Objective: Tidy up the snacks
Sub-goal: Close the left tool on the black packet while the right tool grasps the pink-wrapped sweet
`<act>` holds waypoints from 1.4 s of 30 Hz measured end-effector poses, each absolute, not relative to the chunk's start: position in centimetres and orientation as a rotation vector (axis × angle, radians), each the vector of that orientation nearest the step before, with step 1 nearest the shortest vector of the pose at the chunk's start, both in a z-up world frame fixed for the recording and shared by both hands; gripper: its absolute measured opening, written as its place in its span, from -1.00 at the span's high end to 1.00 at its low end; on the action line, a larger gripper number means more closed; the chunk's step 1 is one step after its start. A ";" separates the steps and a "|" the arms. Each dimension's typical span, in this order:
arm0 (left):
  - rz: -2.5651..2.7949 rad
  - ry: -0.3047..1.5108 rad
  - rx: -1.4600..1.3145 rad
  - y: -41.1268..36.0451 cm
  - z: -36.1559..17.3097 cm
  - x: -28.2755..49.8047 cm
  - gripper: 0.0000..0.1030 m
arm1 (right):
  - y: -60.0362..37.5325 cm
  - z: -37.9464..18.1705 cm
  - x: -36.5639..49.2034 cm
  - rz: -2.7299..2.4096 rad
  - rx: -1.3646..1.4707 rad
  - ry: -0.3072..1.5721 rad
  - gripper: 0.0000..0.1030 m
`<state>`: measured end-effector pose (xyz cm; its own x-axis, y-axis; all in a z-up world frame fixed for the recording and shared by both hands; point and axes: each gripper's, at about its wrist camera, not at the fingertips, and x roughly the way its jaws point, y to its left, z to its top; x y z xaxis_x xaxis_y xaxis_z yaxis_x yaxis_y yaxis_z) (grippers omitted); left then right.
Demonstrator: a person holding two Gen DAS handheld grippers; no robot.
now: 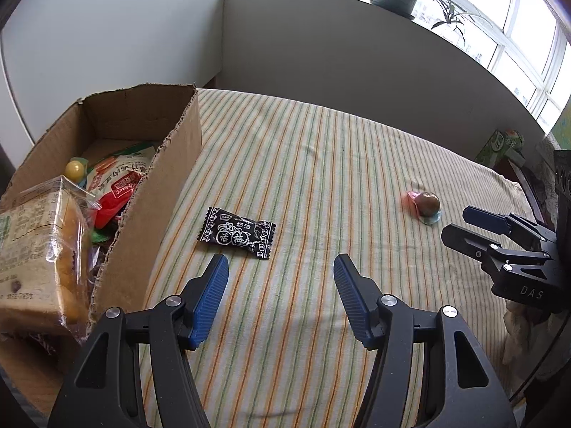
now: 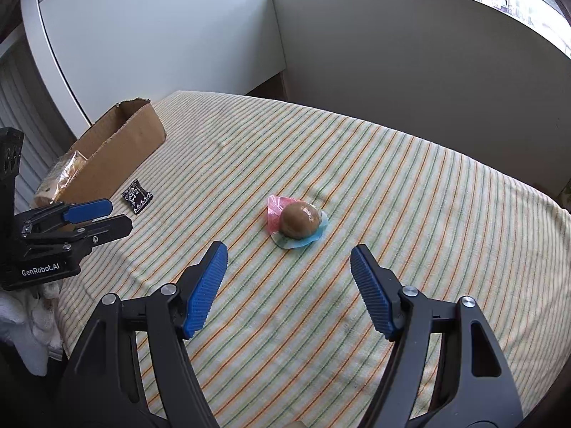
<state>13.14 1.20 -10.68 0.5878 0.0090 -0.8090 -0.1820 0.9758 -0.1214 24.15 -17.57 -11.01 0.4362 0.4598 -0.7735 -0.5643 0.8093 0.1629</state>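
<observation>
Cardboard box (image 1: 142, 164) sits left of the left gripper (image 1: 282, 267) fingers, already loaded: a bread pack (image 1: 39, 246), a red-and-white snack bag (image 1: 121, 174), a yellow ball candy (image 1: 74, 168). Presumably it's the collection bin, so loose items go there.

Black candy wrapper (image 1: 237, 232) lies flat on the striped cloth (image 1: 321, 142) over the table, just ahead of the left fingers and slightly toward the left finger, close to the box wall (short carry). Left fingers are spread, nothing between them, pitched down at the cloth. Looks like an approach for a pinch across the wrapper.

Round brown sweet (image 2: 299, 220) in a pink-and-blue twist wrap sits just ahead of the right gripper (image 2: 289, 264) fingers, roughly centred on the gap, well apart from the box. Right fingers are also spread and empty, angled downward; the gap seems wider than the sweet.

Both grippers come in side by side, each lined up on its own item (likely a parallel pick). Risk: the sweet may roll when pinched; the flat wrapper needs fingertips low on the cloth.
</observation>
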 end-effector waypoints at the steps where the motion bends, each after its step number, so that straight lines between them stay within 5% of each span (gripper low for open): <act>1: 0.120 0.944 -0.193 1.2 -10.9 13.4 -0.18 | -17.7 -11.2 24.3 0.644 -0.119 0.922 -0.44; 23: 0.168 0.979 -0.150 1.1 -12.6 17.3 -0.16 | -18.5 -11.4 24.4 0.662 -0.070 0.910 -0.38; 31: 0.082 0.973 -0.093 -0.1 -12.0 16.5 0.32 | -17.1 -12.1 25.7 0.625 -0.109 0.960 -0.18; 38: 0.040 0.965 -0.081 0.0 -11.7 15.5 0.44 | -15.0 -12.4 27.1 0.588 -0.174 0.972 -0.16; 42: 0.025 0.967 -0.092 0.1 -11.8 15.8 0.55 | -13.9 -12.4 27.2 0.558 -0.246 0.968 0.13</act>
